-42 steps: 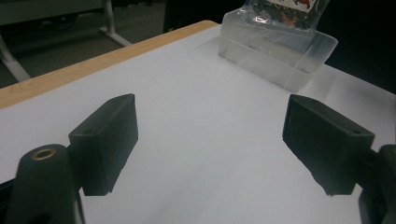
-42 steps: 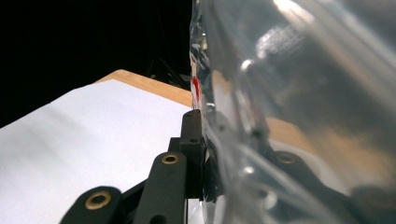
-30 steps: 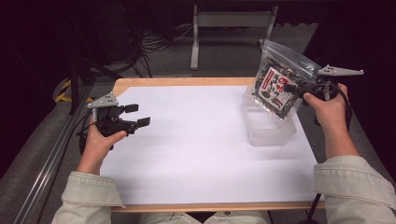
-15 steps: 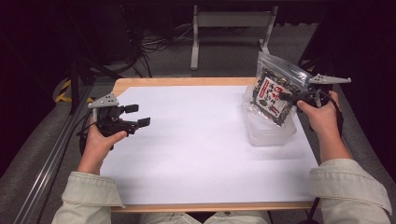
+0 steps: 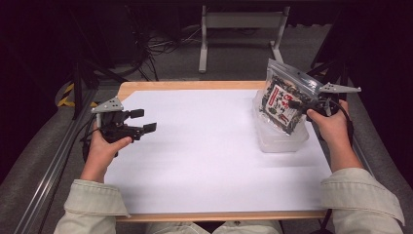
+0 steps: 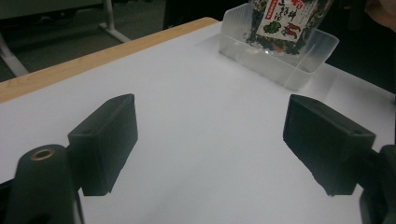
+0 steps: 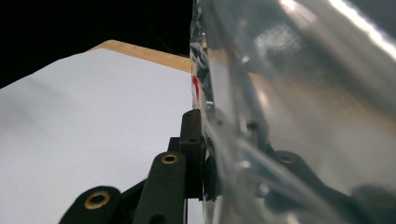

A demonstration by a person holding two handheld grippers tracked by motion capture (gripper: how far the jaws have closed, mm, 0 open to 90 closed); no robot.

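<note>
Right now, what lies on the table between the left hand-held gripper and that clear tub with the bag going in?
Nothing: the high view shows bare white sheet between the left hand-held gripper and the clear plastic container.

One bag [image 5: 282, 100] at two o'clock, one clear tub [image 5: 280, 139] beneath it, one white sheet [image 5: 209, 161] on one table [image 5: 195, 85], and two grippers: left [image 5: 146, 122] at nine o'clock, right [image 5: 297, 103] at three.
</note>
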